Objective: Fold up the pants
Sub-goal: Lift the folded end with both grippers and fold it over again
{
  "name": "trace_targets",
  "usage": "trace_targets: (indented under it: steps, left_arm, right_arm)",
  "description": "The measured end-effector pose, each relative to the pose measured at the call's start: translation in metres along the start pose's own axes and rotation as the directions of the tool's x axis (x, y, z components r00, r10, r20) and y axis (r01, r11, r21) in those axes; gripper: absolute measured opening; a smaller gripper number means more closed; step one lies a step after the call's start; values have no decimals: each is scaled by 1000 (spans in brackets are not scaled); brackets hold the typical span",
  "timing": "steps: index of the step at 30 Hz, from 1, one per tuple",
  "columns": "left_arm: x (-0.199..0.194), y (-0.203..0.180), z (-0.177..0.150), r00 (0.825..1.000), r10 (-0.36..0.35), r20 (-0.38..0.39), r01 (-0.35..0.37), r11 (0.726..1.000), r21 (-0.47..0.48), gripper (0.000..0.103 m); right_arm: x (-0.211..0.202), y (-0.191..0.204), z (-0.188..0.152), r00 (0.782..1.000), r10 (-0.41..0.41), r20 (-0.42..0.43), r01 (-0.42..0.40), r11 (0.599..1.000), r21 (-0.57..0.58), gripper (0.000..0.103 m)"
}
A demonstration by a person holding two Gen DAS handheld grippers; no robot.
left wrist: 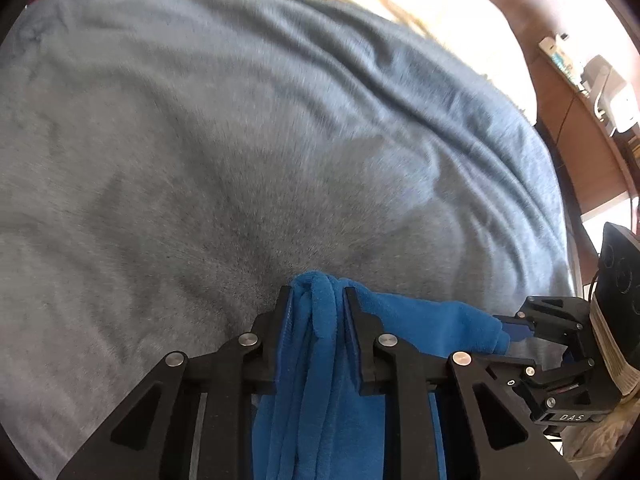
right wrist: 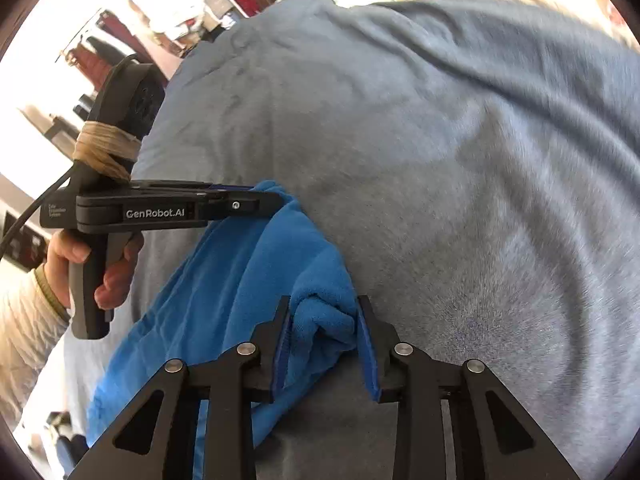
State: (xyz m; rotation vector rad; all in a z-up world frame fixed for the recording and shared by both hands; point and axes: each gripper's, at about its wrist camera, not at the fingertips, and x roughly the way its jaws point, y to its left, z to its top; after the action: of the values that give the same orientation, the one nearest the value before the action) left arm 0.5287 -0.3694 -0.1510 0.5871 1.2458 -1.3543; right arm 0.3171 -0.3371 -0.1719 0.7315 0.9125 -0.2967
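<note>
While both grippers pinch it, the blue fleece pants (left wrist: pixel 320 360) hang bunched over a grey blanket (left wrist: pixel 240 140). Left gripper (left wrist: pixel 316 292): jaws closed on a thick gathered fold of the pants, pads pressing the cloth from both sides, fabric trailing down between the fingers toward the camera. From that fold the cloth runs right to the right gripper (left wrist: pixel 516 326), seen side-on at the frame's edge, its blue-padded tips on the pants' far end.

Right wrist view: right gripper (right wrist: pixel 324 312) jaws clamped on a rolled lump of the pants (right wrist: pixel 248 272); the left pad is sunk into the cloth and the right pad touches the lump's edge. The rest of the pants drape down and left below the grip. Further back, the left gripper (right wrist: pixel 276 200) lies level across the view, tips buried in the pants' upper corner. A hand (right wrist: pixel 100 268) in a beige sleeve (right wrist: pixel 24 320) wraps its handle; tan tape binds the upper mount, and a black cable leaves it to the left.

Blanket fills most of both views, wrinkled, blurred. Beyond it lies a pale sheet (left wrist: pixel 440 0), with a brown wooden surface (left wrist: pixel 568 128) at right carrying small white items; clutter behind the hand is too washed out to read.
</note>
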Motion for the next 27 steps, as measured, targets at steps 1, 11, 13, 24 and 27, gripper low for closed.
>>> trace_targets:
  steps: [1, 11, 13, 24, 27]
  left_arm:
    - [-6, -1, -1, 1000, 2, 15, -2, 1000, -1, 23]
    - [-89, -18, -29, 976, 60, 211, -64, 998, 14, 22]
    - [-104, -22, -36, 967, 71, 243, -75, 997, 6, 22]
    - [-185, -27, -105, 908, 131, 399, -114, 991, -67, 22]
    - [-202, -25, -131, 892, 158, 423, -126, 987, -102, 22]
  right_arm:
    - [-3, 4, 1, 1000, -4, 6, 4, 1000, -16, 30]
    - [-56, 59, 2, 993, -1, 116, 26, 976, -218, 27]
    - [-66, 70, 1, 992, 6, 129, 28, 967, -254, 27]
    - [-111, 141, -22, 981, 70, 183, 19, 895, -445, 25]
    - [-116, 162, -35, 978, 92, 188, 11, 874, -487, 25]
